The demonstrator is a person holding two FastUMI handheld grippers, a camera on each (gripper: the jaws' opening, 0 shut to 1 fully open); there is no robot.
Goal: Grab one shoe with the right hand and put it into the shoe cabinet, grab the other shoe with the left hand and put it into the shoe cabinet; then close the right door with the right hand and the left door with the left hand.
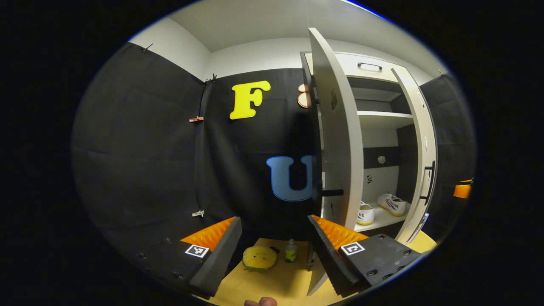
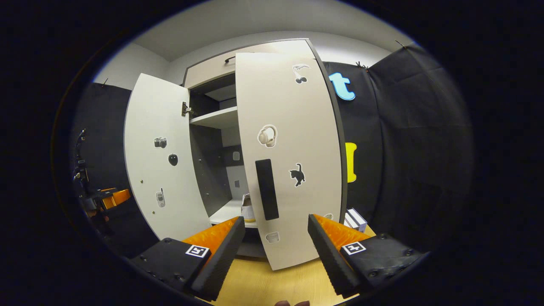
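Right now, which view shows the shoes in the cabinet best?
The left gripper view: both shoes sit in plain sight on the bottom shelf. The right gripper view catches one shoe's edge behind the right door.

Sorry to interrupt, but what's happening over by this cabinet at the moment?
A person is putting shoes away with two handheld grippers. Both shoes already sit on the low shelf of the shoe cabinet. Both doors are still open: the right gripper, open and empty, faces the right door; the left gripper, also open, is beside the left door.
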